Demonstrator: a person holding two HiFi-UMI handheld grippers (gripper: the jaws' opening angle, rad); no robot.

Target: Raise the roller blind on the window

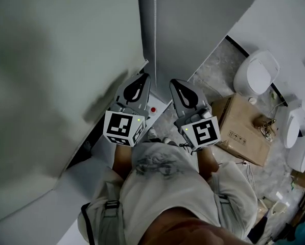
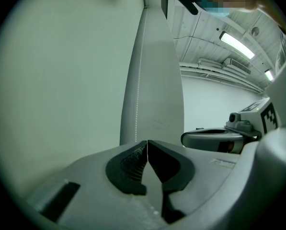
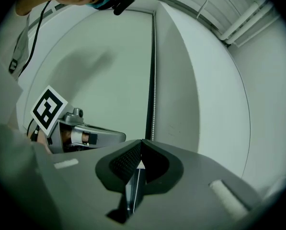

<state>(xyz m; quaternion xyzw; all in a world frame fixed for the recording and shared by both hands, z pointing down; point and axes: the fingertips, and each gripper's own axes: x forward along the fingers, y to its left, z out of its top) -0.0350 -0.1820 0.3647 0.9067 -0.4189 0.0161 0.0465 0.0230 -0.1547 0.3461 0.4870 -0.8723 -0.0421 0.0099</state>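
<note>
The pale roller blind [image 1: 55, 86] fills the left of the head view. Its white bead chain [image 1: 155, 29] hangs along the blind's right edge, beside the grey window reveal [image 1: 203, 14]. Both grippers point up at the chain, side by side. My left gripper [image 1: 143, 76] is shut. In the left gripper view the chain [image 2: 138, 80] runs down into the closed tips [image 2: 147, 142]. My right gripper [image 1: 173, 81] is shut too. In the right gripper view the chain [image 3: 152, 80] enters the tips [image 3: 142, 141] and shows again between the pads.
On the marble floor to the right lie a cardboard box [image 1: 244, 126] and white ceramic fixtures [image 1: 255, 73]. A small unit with a red button [image 1: 153, 109] sits below the grippers. The person's torso fills the bottom of the head view.
</note>
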